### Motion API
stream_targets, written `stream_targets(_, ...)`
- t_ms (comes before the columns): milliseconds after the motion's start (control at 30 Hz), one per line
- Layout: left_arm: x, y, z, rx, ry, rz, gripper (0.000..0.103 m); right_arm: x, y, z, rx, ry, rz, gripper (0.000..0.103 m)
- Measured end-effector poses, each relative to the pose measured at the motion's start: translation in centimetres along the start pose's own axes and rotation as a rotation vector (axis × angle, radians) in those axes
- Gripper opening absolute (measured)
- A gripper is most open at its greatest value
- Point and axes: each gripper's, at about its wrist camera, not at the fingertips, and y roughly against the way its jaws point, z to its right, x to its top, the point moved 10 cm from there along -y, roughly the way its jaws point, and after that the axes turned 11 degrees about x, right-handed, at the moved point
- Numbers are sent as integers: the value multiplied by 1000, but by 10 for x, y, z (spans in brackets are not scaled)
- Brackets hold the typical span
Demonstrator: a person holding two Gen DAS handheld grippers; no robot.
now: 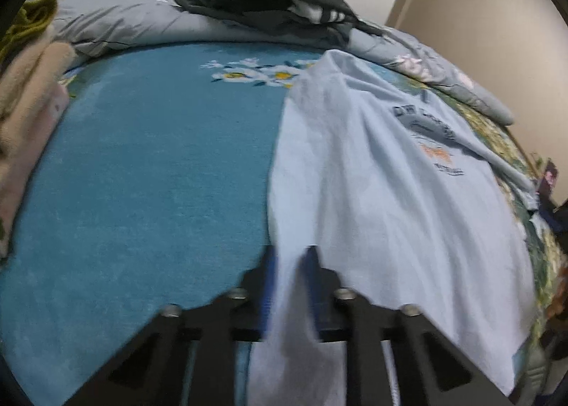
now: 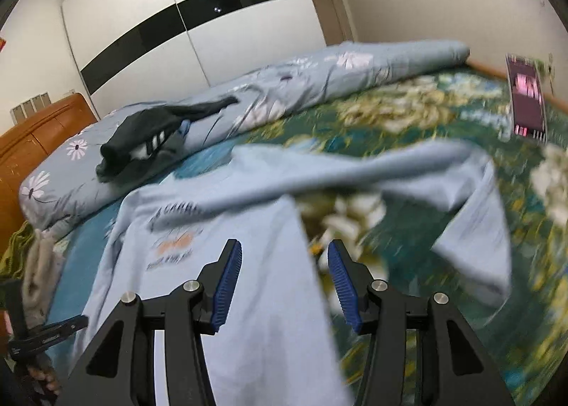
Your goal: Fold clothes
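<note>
Light blue T-shirt (image 1: 383, 171) with a printed chest design lies spread on a bed (image 1: 149, 164) covered in a teal flowered sheet. Left gripper (image 1: 289, 257) has its fingers pinched onto the shirt's hem edge. Right gripper (image 2: 284, 255) hovers over the shirt's lower part, fingers apart, gripping nothing. Dark clothes (image 2: 149, 136) rest on a rolled grey-blue quilt (image 2: 319, 76) beyond.

The right gripper (image 2: 284, 260) has matte black angular fingers with triangular cut-outs, round silver screws at the joints and ribbed blue pads (image 2: 227, 285). The left gripper (image 1: 289, 264) has the same black build, silver screws and blue pads.
</note>
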Motion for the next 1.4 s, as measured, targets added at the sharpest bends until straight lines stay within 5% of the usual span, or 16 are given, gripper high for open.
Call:
stream_targets(133,12,5,-13,59,-11,51,3,-20,0,5,-5,-48,-25,52)
stream_targets(467,122,11,-110,495,-60,234,3,-38,13,37,-57,-140,-33,52)
stream_targets(567,146,-8,-131,583,-52,219,3,-40,18,46,-69,-161,-28,52)
stream_targets(767,166,-57,-144,611,-35,129,3,-42,28,54,-78,-163,-21,52)
stream_targets(933,161,-61,-135,530,7,105,11,-43,39,51,-44,-145,-21,52)
stream_targets(967,158,-57,-131,518,10,109,16,-43,42,50,-31,-136,-25,52)
stream_targets(1033,151,-41,-122,496,11,121,43,-47,46,45,-4,-109,-39,52)
stream_targets(1100,141,-18,-110,457,23,154,50,-52,49,42,18,-85,-55,52)
stream_targets(1267,73,23,-41,73,72,125,55,-77,56,41,43,-67,-107,52)
stream_targets(1400,6,32,11,-56,12,38,55,-89,62,40,75,-83,-116,52)
